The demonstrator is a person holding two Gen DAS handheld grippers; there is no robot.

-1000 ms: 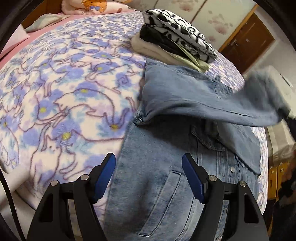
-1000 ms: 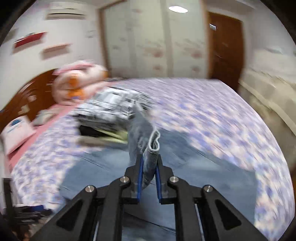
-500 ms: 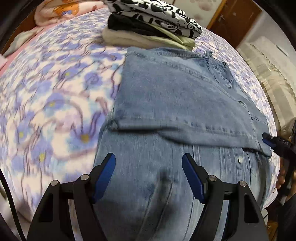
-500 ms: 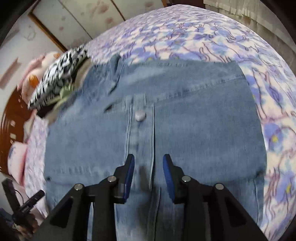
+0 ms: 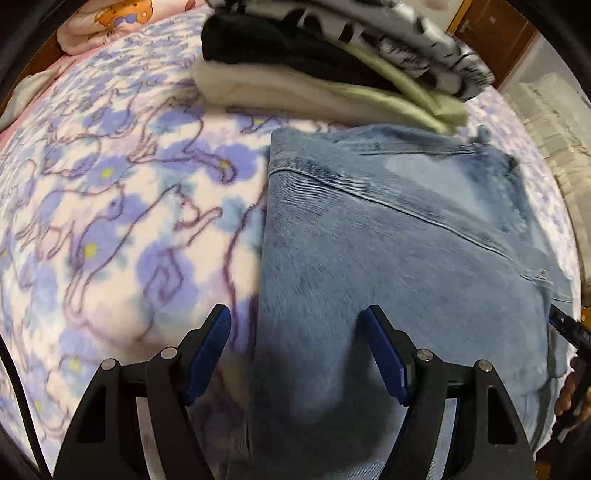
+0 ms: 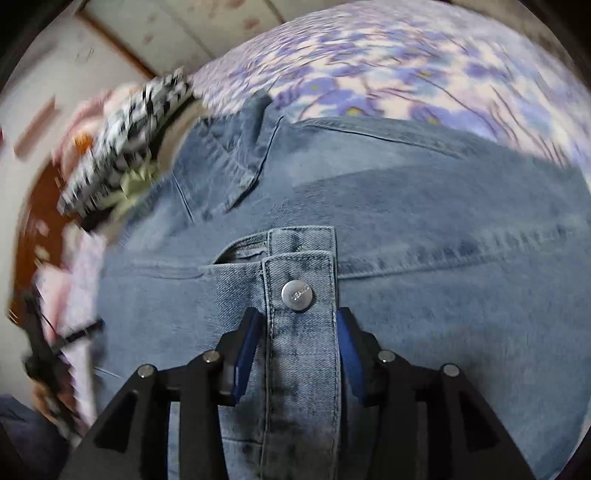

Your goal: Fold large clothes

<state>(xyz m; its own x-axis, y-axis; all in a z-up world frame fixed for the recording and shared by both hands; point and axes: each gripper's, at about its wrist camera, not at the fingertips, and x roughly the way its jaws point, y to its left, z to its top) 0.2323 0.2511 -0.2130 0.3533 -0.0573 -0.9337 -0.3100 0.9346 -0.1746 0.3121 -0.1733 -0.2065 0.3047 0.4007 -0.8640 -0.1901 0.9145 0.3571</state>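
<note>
Left gripper (image 5: 297, 354): jaws wide apart, nothing between them, low over the left edge of the denim jacket (image 5: 399, 251). The left finger sits over the floral blanket (image 5: 110, 206), the right one over denim. The jacket's near end is cut off by the frame bottom and partly masked by the gripper body.

Right gripper (image 6: 297, 354): jaws part open, straddling the button placket (image 6: 301, 332) just below a metal snap button (image 6: 296, 295). Whether the pads (image 6: 245, 350) actually touch the fabric, can't tell. The button lettering is too small to read.

The jacket lies flat on the blanket, folded over itself; layers underneath are hidden. The collar (image 6: 255, 147) shows at the far end in the right wrist view.

Just beyond the jacket: a stack of folded clothes (image 5: 332, 74), cream at the bottom, then black, pale green, black-and-white print on top. Top is cropped in the left wrist view and motion-smeared in the right. Whether the stack touches the jacket is unclear.

Far: a pink quilt (image 5: 110, 22), blurred, and a brown door (image 5: 491, 40), partly out of frame.
</note>
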